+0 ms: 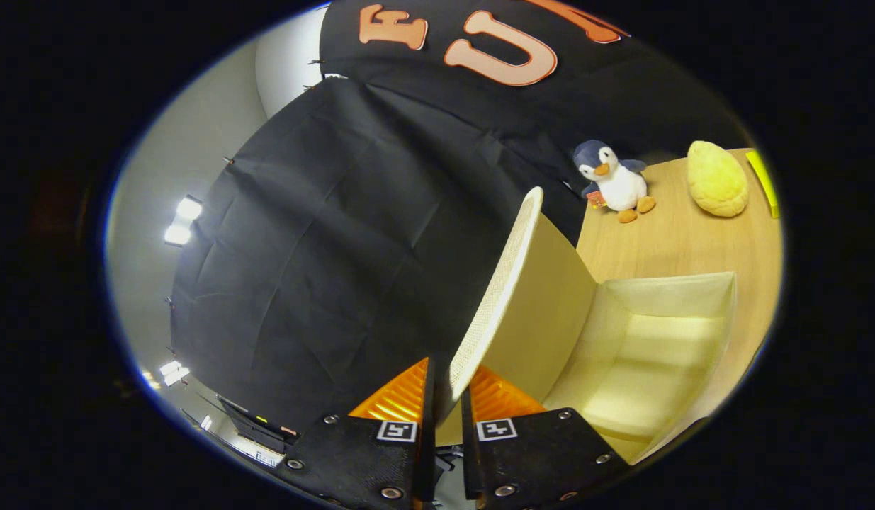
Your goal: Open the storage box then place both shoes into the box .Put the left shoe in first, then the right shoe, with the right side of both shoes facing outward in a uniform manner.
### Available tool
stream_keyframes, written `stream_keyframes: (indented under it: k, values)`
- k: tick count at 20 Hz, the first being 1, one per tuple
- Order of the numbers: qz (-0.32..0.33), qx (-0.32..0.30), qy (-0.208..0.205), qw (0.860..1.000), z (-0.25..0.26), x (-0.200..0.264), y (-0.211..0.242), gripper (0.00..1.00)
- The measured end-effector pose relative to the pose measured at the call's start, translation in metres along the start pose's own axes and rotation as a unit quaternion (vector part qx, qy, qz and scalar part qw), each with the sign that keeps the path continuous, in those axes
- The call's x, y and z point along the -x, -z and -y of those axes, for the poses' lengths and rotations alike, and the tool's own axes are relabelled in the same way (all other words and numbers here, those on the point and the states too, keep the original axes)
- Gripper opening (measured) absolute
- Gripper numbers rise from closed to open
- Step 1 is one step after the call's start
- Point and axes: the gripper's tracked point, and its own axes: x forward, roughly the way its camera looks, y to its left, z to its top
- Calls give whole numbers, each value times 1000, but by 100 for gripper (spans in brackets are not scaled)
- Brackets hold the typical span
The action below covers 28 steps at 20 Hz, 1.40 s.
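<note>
While claw grips 1 lid, 1 box

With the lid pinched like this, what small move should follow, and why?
Probably release. The hand-held gripper is shut on the lid, which is already swung up clear of the storage box; its inside looks empty, so shoes come next.

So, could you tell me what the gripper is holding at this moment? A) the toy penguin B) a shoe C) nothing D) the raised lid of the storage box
D: the gripper has both fingers pinched on the edge of the box lid, which stands raised above the open storage box.
</note>
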Motion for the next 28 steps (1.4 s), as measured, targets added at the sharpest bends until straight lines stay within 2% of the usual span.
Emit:
stream_keyframes:
  k: [3, 8, 11, 14, 17, 19, 23, 28]
  values:
    - [-16, 6, -3, 1000, -7, -29, 10, 16]
    - [-31, 32, 18, 999, -20, -86, 26, 18]
    - [-36, 29, 36, 998, -18, -109, 32, 18]
    - [-42, 19, 32, 998, -22, -121, 37, 20]
    - [-46, 20, 45, 998, -9, -116, 40, 48]
    - [-44, 22, 52, 997, -3, -108, 42, 58]
    - [-22, 41, 91, 995, 36, -71, 36, 66]
    - [33, 73, 178, 981, 108, -1, 18, 81]
